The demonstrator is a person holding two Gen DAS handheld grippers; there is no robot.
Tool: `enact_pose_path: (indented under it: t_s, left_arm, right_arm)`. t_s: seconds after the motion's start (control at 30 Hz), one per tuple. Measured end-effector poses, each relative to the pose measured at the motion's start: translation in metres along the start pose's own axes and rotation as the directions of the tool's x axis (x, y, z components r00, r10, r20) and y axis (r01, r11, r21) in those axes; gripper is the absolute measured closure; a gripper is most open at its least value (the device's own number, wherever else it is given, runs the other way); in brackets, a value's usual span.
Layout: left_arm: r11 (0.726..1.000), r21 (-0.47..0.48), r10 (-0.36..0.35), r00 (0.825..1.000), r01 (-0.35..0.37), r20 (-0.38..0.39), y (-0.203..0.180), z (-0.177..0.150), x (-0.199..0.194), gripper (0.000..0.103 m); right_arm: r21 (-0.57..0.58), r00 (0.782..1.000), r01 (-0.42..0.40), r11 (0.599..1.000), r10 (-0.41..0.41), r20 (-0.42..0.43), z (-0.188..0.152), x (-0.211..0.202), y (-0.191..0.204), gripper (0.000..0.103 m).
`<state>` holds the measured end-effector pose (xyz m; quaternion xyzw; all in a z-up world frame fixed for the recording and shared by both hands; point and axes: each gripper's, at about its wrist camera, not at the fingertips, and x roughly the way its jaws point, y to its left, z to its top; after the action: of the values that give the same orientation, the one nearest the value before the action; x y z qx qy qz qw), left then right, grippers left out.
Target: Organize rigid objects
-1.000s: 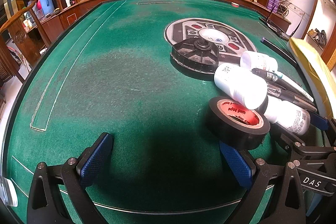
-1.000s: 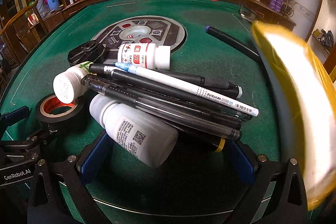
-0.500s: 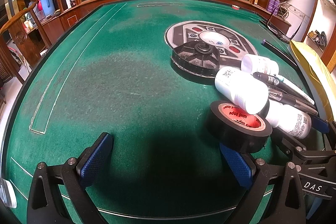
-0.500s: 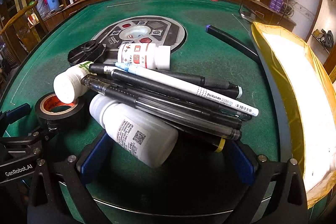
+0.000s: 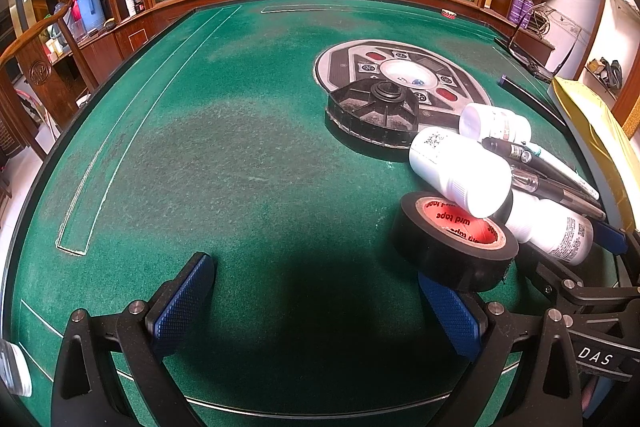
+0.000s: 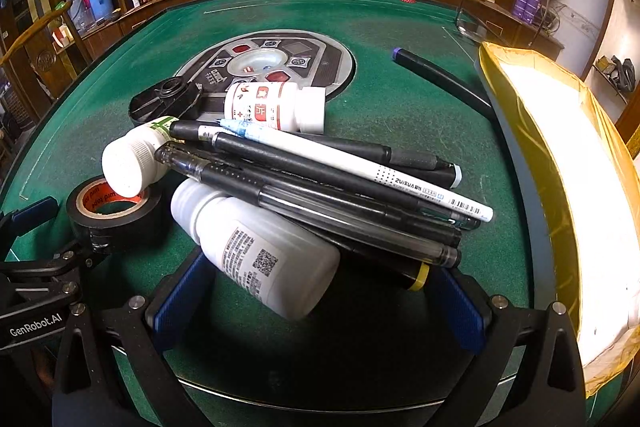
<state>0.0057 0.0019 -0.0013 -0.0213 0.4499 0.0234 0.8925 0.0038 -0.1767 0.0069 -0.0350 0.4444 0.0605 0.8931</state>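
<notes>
A pile lies on the green felt table [image 5: 240, 155]: three white bottles, several pens and a roll of black tape [image 5: 454, 247]. In the right wrist view a bottle with a QR code [image 6: 260, 251] lies nearest, the pens [image 6: 340, 187] across it, a red-labelled bottle [image 6: 276, 107] behind, a third bottle [image 6: 132, 163] resting on the tape [image 6: 112, 211]. My right gripper [image 6: 320, 299] is open, jaws either side of the QR bottle's base. My left gripper [image 5: 316, 299] is open and empty, its right finger [image 5: 448, 311] just below the tape.
A black round lid [image 5: 376, 111] rests on the table's round centre panel [image 5: 400, 71]. A yellow padded envelope [image 6: 560, 187] lies open at the right edge. A dark tube [image 6: 440, 79] lies beyond the pens. A wooden rail and planter border the far side.
The yellow envelope at the right, blurred in motion a second ago, has settled flat. Both grippers have barely moved and stay open.
</notes>
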Motion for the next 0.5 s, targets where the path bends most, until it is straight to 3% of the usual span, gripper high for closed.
enact_pose_path:
  t_s: [0.33, 0.5]
  left_arm:
    - [1.0, 0.016, -0.01, 1.0, 0.011, -0.011, 0.002, -0.001, -0.002, 0.001]
    - [1.0, -0.003, -0.01, 0.998, 0.009, -0.064, 0.004, -0.005, -0.009, 0.001]
  right_arm:
    - [-0.172, 0.988, -0.126, 0.977, 0.108, -0.11, 0.003, -0.001, -0.004, 0.0]
    - [-0.238, 0.963, -0.175, 0.955, 0.115, -0.244, 0.015, 0.007, 0.0, 0.0]
